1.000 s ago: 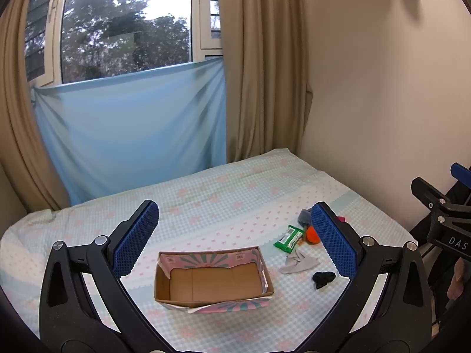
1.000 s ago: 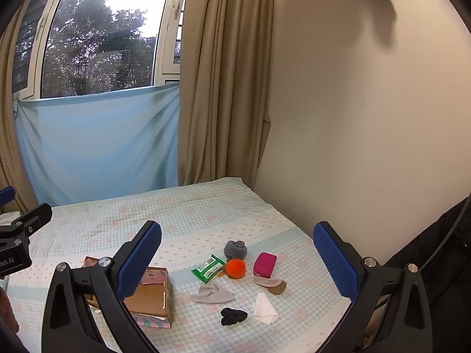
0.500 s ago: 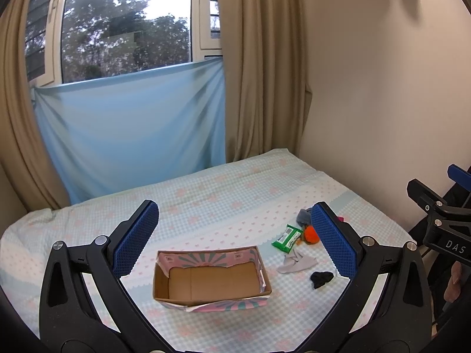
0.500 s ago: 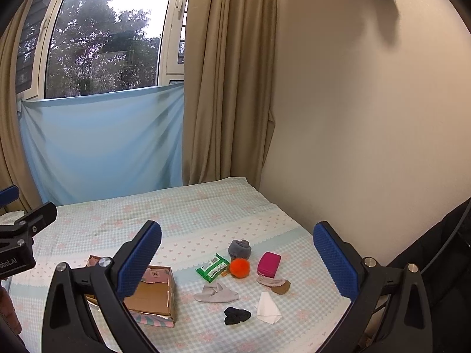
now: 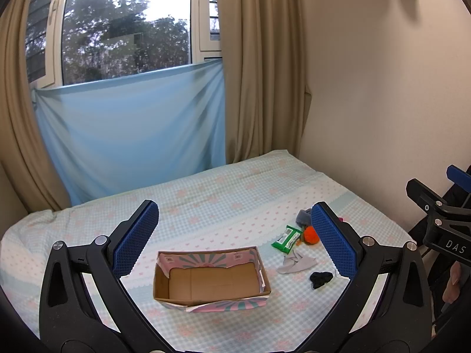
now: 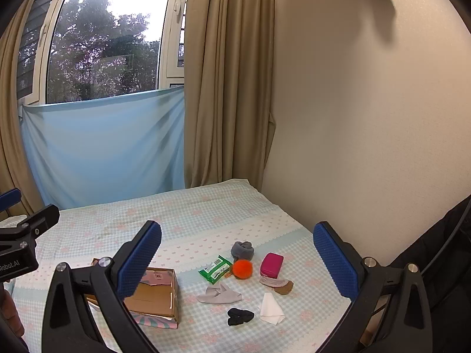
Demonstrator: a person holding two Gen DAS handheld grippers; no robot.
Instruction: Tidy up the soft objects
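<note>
**Hovering wide over a bare box: where the sorting could slip**

Hanging above the bed, the left gripper (image 5: 234,242) has its blue ridged fingers (image 5: 136,237) spread wide with nothing between them. The right gripper (image 6: 237,260) is spread just as wide and equally bare. Neither touches anything.

Framed between the left fingers, at 6 o'clock in that view, sits the open cardboard box with pink and teal patterned sides (image 5: 210,279), its floor bare. The soft things lie at its 3 o'clock, loose on the pale blue checked bedsheet (image 5: 206,200).

Between the right fingers, the nearest pieces are a small black bunched sock (image 6: 240,316) and a folded white cloth (image 6: 271,309), just beside each other at 6 o'clock. Past them lies a flat grey sock (image 6: 219,295), then a tan and pink sock (image 6: 276,283). Farther out sit a green plastic tissue packet (image 6: 215,269), a fluffy orange pompom (image 6: 242,268), a magenta rounded case (image 6: 271,265) and a rolled grey sock (image 6: 242,250).

Judged risks:
- The pompom touches the packet, so a wide grab may catch both.
- Flat cloth may leave the fingers pinching sheet instead, dragging neighbours along.
- The box looks light, and a nudge on its rim could slide or tip it.
- The grippers hang near each other, and reaching for the same spot could make them clash.
</note>
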